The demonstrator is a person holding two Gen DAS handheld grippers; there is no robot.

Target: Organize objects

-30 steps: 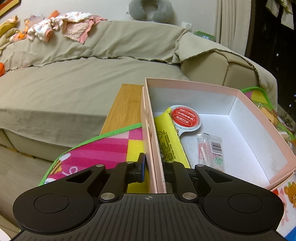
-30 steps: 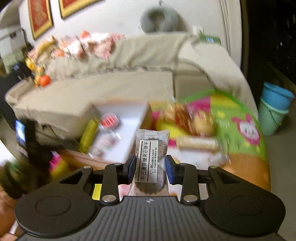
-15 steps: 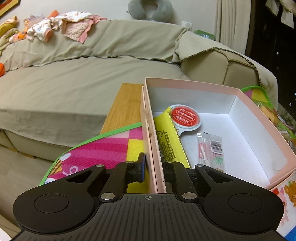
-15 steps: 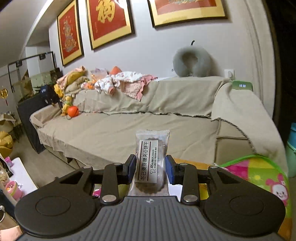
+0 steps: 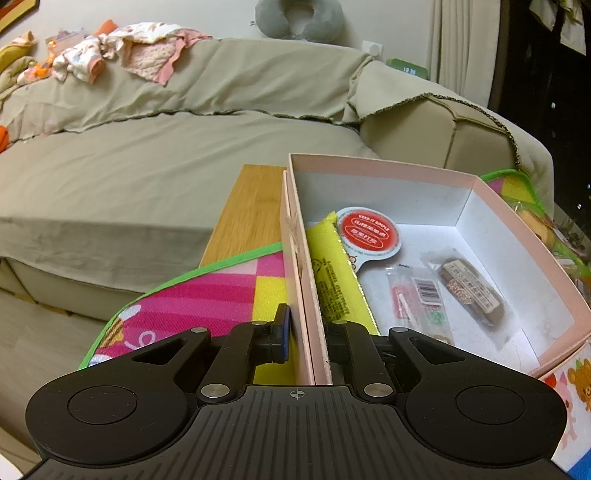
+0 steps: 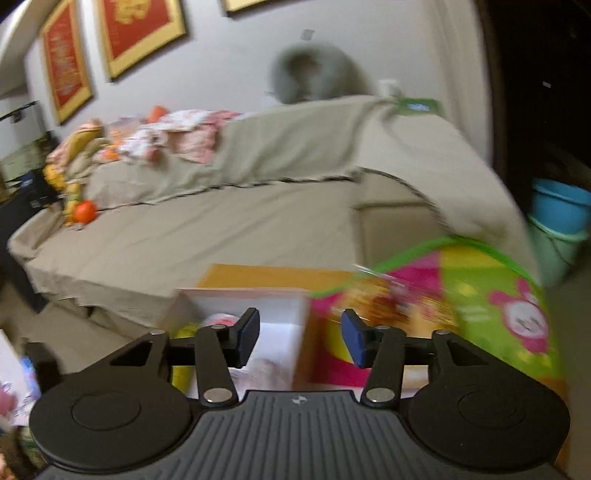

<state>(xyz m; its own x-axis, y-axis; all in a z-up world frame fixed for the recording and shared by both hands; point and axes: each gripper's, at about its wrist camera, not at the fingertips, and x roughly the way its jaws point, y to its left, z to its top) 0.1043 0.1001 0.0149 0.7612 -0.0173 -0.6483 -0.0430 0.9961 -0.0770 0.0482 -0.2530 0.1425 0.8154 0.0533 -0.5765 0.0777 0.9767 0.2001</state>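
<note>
Clamping the near wall of the pink box, my left gripper has one blue pad outside and the other finger inside, jaws nearly closed on the thin cardboard. My right gripper has just been opening; its two blue pads stand apart with nothing between them, above the box's near edge and the mat.

Box: one, rectangular, pink card outside, white inside, shallow. Four things counted in it: one yellow flat packet against the held wall; one round white lid with a red label; one clear sachet with a barcode; one clear-wrapped dark biscuit packet, lying flat towards the right wall, apart from both grippers.

Box sits on a patterned play mat, woven, pink and yellow with green edging, spread over one wooden desk. Behind: one sofa under a beige cloth cover, one grey neck pillow on its back. The right view is blurred.
</note>
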